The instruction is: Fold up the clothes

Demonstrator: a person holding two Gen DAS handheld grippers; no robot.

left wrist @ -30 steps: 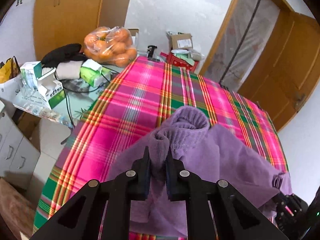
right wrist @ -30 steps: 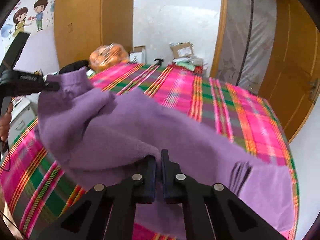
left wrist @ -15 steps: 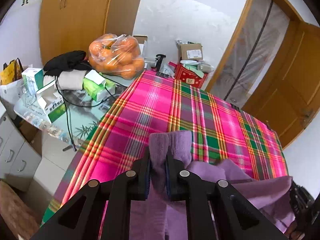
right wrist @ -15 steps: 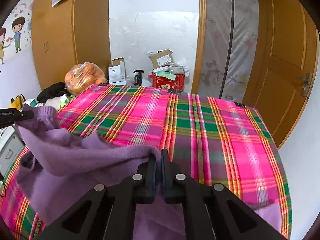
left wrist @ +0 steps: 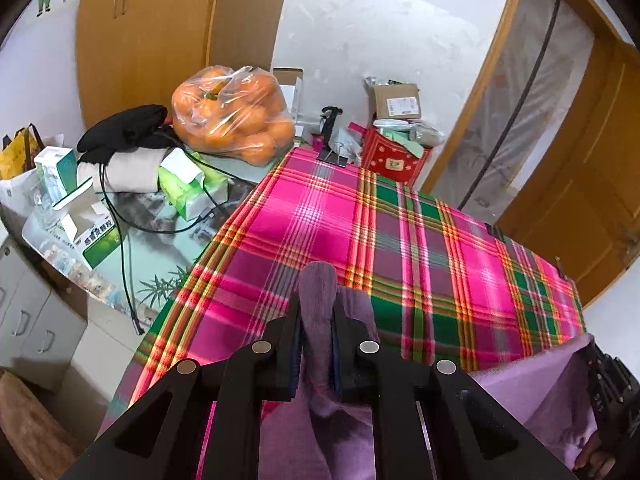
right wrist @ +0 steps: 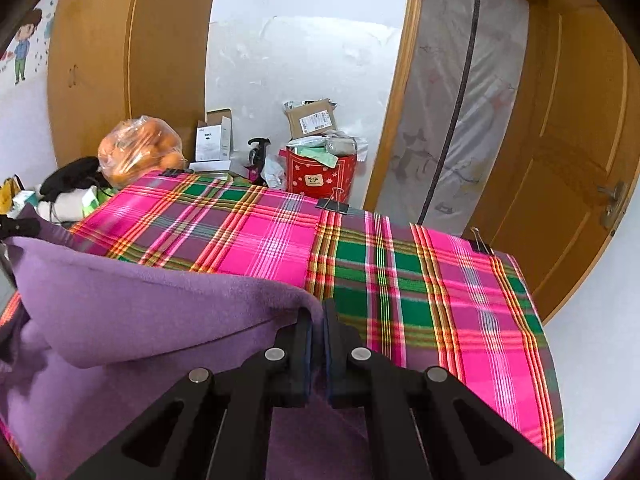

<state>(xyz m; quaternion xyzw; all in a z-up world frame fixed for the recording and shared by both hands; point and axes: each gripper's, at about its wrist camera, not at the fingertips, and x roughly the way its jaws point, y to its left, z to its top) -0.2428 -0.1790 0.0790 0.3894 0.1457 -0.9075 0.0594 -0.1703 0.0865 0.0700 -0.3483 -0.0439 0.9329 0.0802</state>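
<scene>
pinching purple sweater [left wrist: 318, 300], left claw [left wrist: 316, 320]; right claw [right wrist: 317, 332] view alone shows its draped fold.

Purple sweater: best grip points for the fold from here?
Keep the top edge. The left gripper is shut on a thick bunched roll of the purple sweater; the right gripper pinches a thin edge further along. The fabric hangs slack between them above the plaid cloth, so gripping from above at two spread points likely lets it drop flat.
</scene>
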